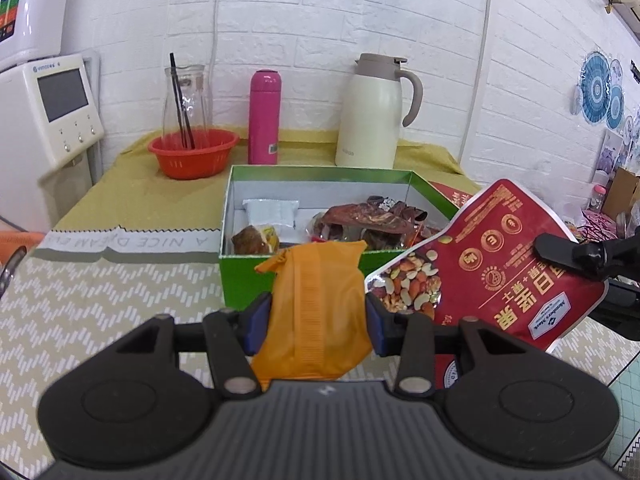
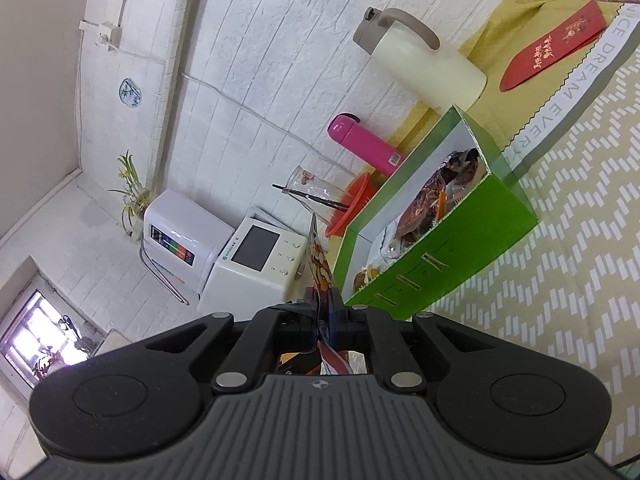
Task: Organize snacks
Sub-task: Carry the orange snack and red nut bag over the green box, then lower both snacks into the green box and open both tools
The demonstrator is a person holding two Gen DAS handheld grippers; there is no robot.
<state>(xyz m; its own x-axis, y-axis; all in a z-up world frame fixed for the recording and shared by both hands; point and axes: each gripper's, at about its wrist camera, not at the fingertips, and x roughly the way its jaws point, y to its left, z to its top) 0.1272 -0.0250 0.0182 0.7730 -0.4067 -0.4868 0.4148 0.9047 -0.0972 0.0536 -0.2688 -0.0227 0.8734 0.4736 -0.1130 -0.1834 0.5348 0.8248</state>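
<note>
1 green box [image 1: 288,276], 1 orange packet [image 1: 320,312], 1 red nut pouch [image 1: 492,264], 2 flasks [image 1: 264,118].

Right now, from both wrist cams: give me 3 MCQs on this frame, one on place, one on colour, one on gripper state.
1. Where does the pink bottle stand?
A. Inside the green box
B. Between the orange bowl and the cream jug
C. On the floor

2. What colour is the packet in the left gripper?
A. Orange
B. Blue
C. White

3. What is the right gripper doing?
A. Open and holding nothing
B. Shut on the red nut bag
C. Shut on the jug handle

Answers:
1 B: it stands behind the green box, with the orange bowl on one side and the cream jug on the other.
2 A: the orange packet sits between the blue pads.
3 B: the red nut bag is pinched edge-on in it.
</note>
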